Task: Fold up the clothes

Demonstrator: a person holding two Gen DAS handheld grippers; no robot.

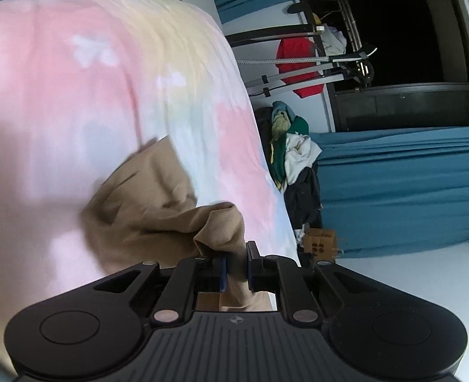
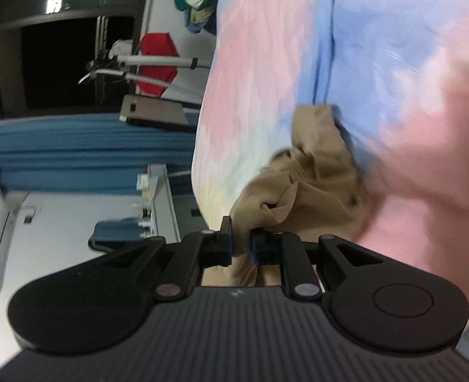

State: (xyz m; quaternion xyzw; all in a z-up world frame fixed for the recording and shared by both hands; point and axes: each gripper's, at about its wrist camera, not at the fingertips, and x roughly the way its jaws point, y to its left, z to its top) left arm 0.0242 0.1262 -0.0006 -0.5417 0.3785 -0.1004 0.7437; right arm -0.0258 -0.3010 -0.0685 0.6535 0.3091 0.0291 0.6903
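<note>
Keeping both the left tongs [image 1: 236, 270] and right tongs [image 2: 241, 245] clamped on the crumpled tan cloth garment [image 1: 145, 210] (bunched low-centre over the pastel tie-dye bedspread [image 1: 75, 79]), spread its pinched corners evenly before laying it flat.

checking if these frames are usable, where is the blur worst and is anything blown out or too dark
Left wrist view: the tan garment and pastel bedspread are smeared by motion, while the left gripper stays sharp; the window is pure black. Right wrist view: blur is heavier, worst on the bedspread at right; the right gripper is crisp; the wall at lower left looks washed out.
</note>
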